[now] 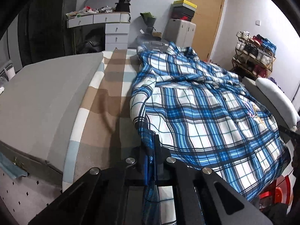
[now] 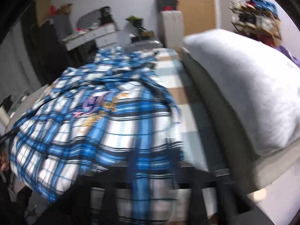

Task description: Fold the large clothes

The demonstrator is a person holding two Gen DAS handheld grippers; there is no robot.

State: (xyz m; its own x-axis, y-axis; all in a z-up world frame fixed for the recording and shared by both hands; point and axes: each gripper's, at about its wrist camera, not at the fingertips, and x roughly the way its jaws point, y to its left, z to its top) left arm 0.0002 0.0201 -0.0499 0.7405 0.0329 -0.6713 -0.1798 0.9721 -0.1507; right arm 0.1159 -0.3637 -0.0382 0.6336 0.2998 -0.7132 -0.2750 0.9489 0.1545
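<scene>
A large blue-and-white plaid shirt [image 1: 196, 108] lies crumpled on the bed, with embroidery on its right side. In the left wrist view my left gripper [image 1: 152, 146] is shut on the shirt's near left edge, and the cloth is pinched between the black fingers. The right wrist view is blurred. There the shirt [image 2: 105, 123] drapes over my right gripper [image 2: 150, 183]. Its dark fingers [image 2: 196, 196] stand wide apart low in the frame, with a fold of cloth hanging loose between them and the tips hidden.
The bed carries a beige-and-white checked blanket [image 1: 105, 97]. A grey pad [image 1: 46, 93] lies on its left and a white pillow [image 2: 243, 93] on its right. Beyond the bed are white drawers [image 1: 116, 31], a wooden door [image 1: 206, 18] and a shoe rack [image 1: 253, 54]. A red stool [image 1: 277, 189] stands near right.
</scene>
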